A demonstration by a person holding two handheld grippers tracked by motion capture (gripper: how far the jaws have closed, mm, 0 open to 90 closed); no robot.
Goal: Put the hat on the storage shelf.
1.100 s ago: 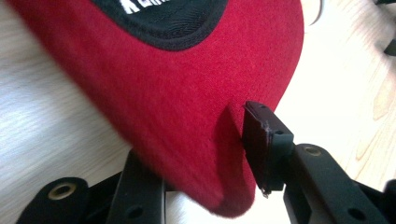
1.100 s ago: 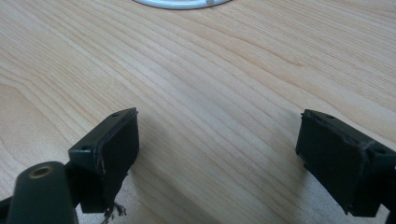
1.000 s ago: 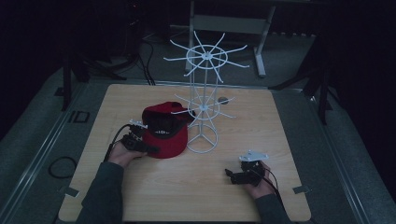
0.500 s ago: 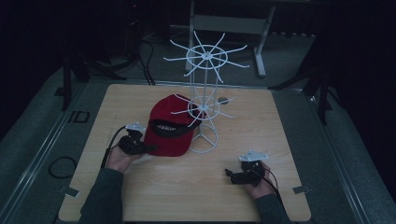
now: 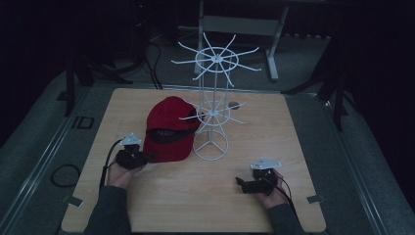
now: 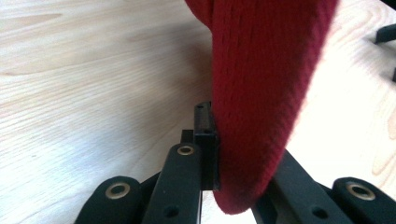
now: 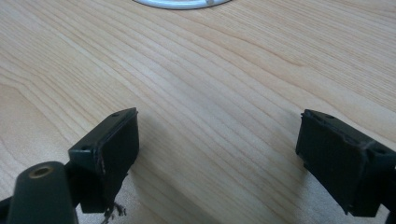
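High view: one red cap [image 5: 169, 128] seemingly clamped by left hand-held gripper [image 5: 147, 157]; right [image 5: 239, 182] agape.

The red cap [image 6: 266, 93], pinched between the left gripper's [image 6: 219, 158] jaws, is a coarse woven cloth, matt with a visible ribbed texture. Those jaws look like matt black plastic with brass-coloured rivets. Beneath the right gripper [image 7: 217, 154] the table [image 7: 210, 70] is pale wood, smooth and grained. Ahead of it the stand [image 5: 211, 110] seems to be white-coated wire.
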